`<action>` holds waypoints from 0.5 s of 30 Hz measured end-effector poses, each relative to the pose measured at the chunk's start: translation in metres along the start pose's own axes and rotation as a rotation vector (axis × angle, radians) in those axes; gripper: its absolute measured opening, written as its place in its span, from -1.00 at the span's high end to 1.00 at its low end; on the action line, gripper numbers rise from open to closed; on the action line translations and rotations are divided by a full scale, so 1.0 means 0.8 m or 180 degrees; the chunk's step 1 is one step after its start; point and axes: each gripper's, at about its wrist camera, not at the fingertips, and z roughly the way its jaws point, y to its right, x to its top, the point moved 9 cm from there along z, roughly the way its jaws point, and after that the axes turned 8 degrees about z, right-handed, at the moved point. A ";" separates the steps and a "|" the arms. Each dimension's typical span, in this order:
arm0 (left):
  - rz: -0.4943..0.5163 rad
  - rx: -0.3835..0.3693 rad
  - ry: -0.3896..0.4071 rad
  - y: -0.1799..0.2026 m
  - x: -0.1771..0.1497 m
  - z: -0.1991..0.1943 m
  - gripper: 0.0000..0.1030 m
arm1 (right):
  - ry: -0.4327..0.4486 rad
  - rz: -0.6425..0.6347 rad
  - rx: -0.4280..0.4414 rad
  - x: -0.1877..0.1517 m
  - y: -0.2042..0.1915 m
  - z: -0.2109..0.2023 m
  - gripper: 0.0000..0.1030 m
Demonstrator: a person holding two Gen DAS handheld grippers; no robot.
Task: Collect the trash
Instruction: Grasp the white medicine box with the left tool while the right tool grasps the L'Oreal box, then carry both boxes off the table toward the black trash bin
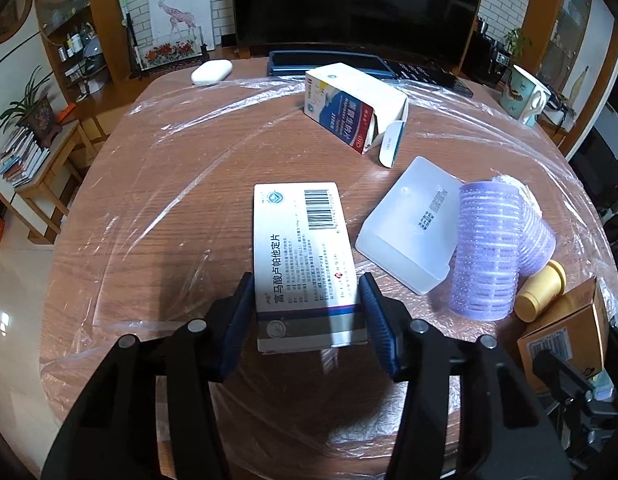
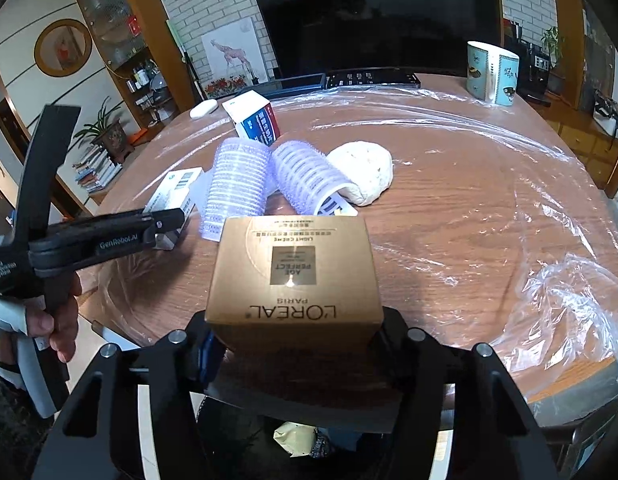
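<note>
I see a wood-grain worktop (image 1: 169, 208) under glossy, wrinkled plastic film (image 2: 489, 248); the gold carton (image 2: 295, 272) looks satin cardboard.

Dim, cool indoor light. White glare streaks the clear plastic film (image 1: 213, 128) over the round wooden worktop (image 2: 461, 216); a bright spot glints on the gold cardboard box (image 2: 293, 268). Fisheye bending curves the edges, with dark corners.

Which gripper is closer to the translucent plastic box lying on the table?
Left. The left gripper, clamped on the white medicine box, sits right beside the translucent plastic box. The right gripper holds the gold carton farther off.
</note>
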 end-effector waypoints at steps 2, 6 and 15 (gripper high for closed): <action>-0.0045 -0.0013 0.0026 -0.003 -0.001 -0.004 -0.03 | 0.0003 0.0028 0.0049 0.003 0.002 -0.003 -0.13; -0.0106 -0.0031 0.0092 -0.007 -0.002 -0.016 -0.03 | 0.0016 0.0074 0.0105 0.008 0.007 -0.008 -0.13; -0.0162 -0.0095 0.0226 -0.013 -0.005 -0.045 -0.03 | 0.0034 0.0124 0.0208 0.012 0.013 -0.023 -0.13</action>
